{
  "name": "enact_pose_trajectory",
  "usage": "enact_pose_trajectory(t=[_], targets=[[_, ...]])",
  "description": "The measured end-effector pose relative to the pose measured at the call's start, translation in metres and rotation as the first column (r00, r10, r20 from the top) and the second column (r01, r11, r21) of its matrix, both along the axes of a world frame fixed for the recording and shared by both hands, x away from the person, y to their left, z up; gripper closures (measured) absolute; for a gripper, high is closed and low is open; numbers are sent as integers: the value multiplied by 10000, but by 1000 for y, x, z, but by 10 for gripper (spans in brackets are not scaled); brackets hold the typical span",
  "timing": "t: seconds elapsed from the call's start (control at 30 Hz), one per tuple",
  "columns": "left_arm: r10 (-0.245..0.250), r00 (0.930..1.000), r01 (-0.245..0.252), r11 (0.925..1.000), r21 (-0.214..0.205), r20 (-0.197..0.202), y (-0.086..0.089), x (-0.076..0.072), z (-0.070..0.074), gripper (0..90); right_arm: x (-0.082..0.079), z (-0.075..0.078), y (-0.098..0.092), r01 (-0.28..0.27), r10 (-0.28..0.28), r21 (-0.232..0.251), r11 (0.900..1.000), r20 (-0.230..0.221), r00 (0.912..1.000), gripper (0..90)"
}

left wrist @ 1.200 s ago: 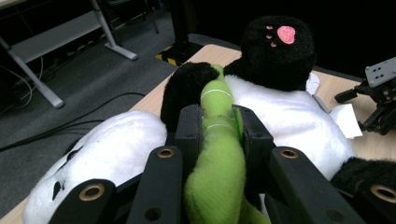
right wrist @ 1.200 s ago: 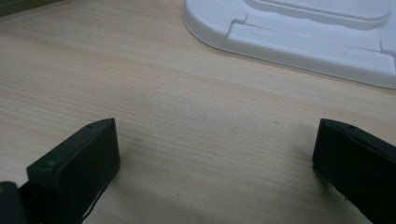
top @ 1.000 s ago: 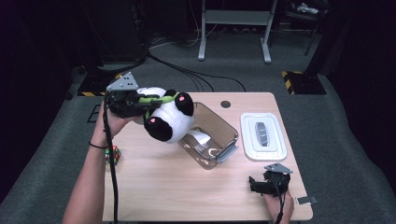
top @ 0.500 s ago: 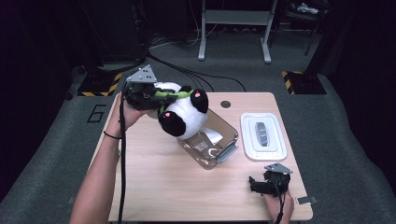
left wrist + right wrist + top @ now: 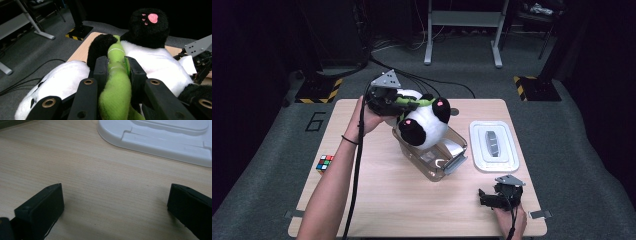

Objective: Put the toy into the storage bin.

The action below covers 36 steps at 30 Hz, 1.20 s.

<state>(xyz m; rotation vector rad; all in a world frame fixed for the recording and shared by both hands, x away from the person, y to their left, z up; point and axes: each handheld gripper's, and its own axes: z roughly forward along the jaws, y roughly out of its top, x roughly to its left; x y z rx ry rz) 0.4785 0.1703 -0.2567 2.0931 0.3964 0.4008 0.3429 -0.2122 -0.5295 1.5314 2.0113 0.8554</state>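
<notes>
The left gripper [image 5: 404, 103] is clamped on the green plush stalk [image 5: 115, 82] that belongs to the panda toy [image 5: 424, 125]. In the left gripper view, the stalk runs between the two black jaws, with both pads pressed against its sides, and continues past the jaw tips toward the black arm of the panda. The white body of the panda lies beyond and to the right of the jaws in that view; a black paw with a pink pad [image 5: 152, 17] points upward above it.

In the high view, the panda toy hangs off the left gripper at the far-left part of the table [image 5: 377, 200]. The gripper is on the left side of the toy, and the body of the toy extends to the right and down from it. The lower part of the toy is over the open clear container [image 5: 447, 155], at its near-left rim; whether it touches the container cannot be determined.

The white lid [image 5: 493, 145] lies flat on the table just to the right of the container.

The right gripper [image 5: 496, 197] rests low near the front right corner of the table, well apart from the toy. Its jaws stand wide apart with bare wood between them, gripping nothing
</notes>
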Motion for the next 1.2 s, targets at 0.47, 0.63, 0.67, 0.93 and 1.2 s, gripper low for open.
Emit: enact_pose_trajectory(t=[0.47,0.63,0.67,0.93,1.2], targets=[[-344,9990,350,9991,230,-269,-30,8,-25,736,0,0,0,-4,4,-1,10000,8,10000,0],[-461,9980,475,9984,307,-440,-37,8,-36,736,0,0,0,-3,3,-1,10000,7,10000,0],[-444,9980,461,9982,391,-445,-38,8,-39,736,0,0,0,-2,2,0,10000,6,10000,0],[-403,9969,441,9975,559,-675,-46,8,-56,734,0,0,0,4,-4,7,10000,-2,10000,0],[-286,9965,333,9977,592,-786,-49,10,-68,734,0,0,0,-2,2,1,10000,6,10000,0]])
